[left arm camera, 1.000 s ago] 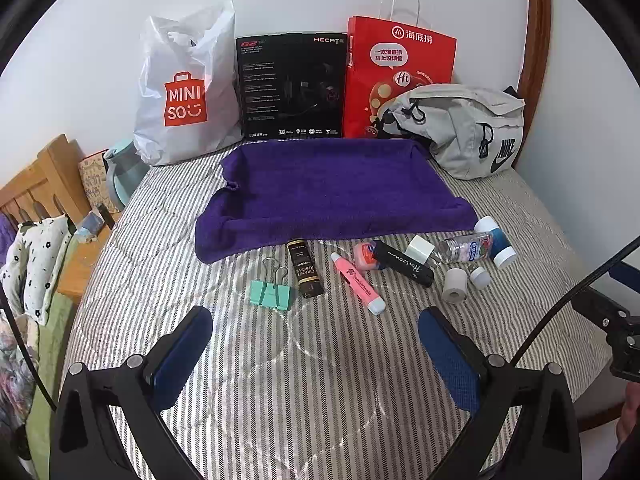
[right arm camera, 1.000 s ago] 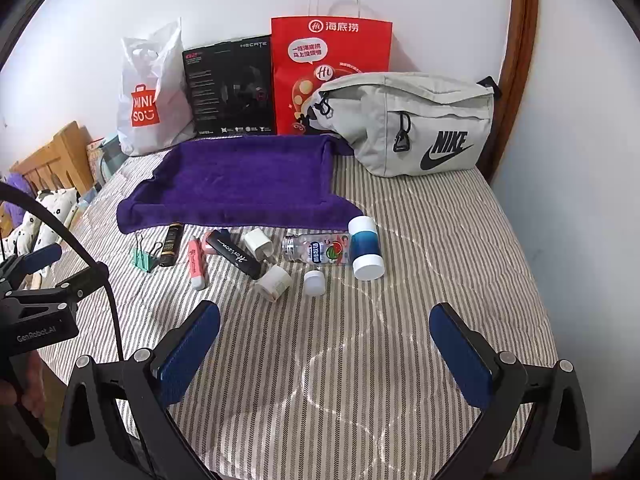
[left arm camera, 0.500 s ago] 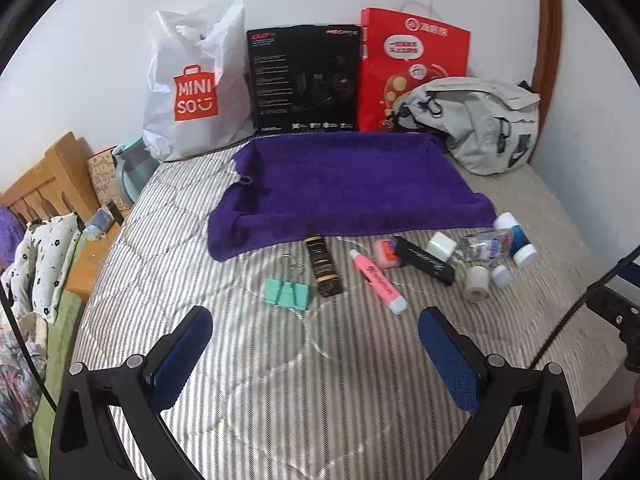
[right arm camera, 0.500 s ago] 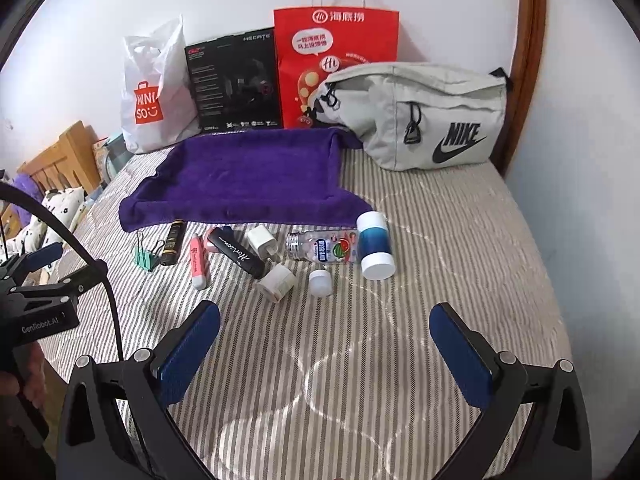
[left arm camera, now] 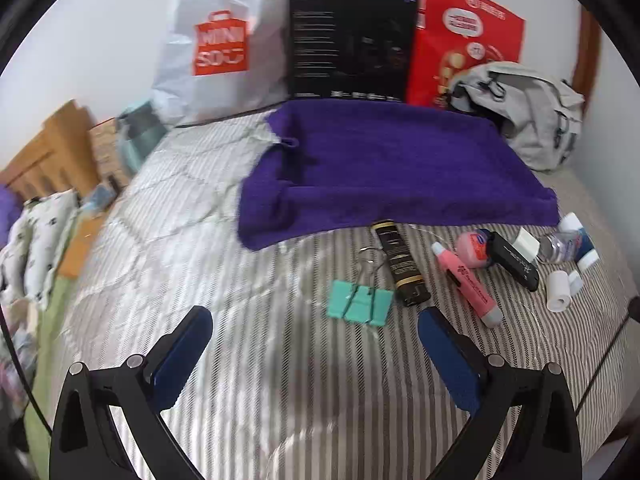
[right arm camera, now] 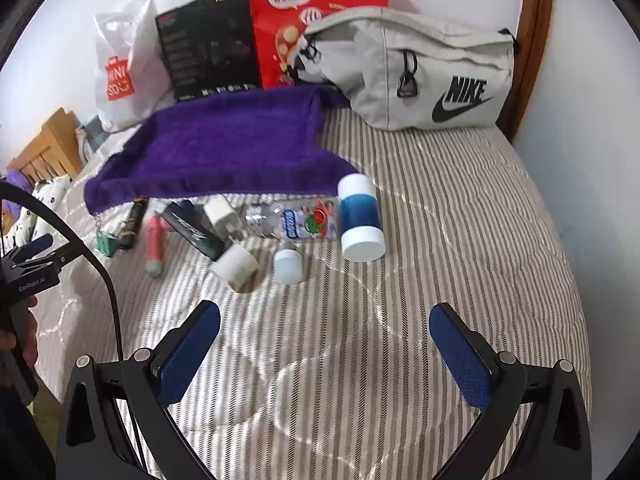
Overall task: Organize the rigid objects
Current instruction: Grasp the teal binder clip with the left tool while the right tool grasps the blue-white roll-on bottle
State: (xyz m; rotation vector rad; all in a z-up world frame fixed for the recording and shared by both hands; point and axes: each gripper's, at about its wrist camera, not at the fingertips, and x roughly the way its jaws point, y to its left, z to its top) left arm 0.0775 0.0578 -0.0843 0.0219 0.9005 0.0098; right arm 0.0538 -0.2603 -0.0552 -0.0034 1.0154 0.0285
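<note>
Hovering with jaws wide and empty, the left gripper (left arm camera: 312, 336) is nearer the binder clip (left arm camera: 359, 302), just above centre frame; its handles run toward the purple towel (left arm camera: 400, 168). The right gripper (right arm camera: 324, 336) gapes empty too.

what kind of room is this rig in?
Most likely a bedroom: the small objects lie on a striped quilted mattress, a wooden headboard stands at the left, and shopping bags lean against the wall.
</note>
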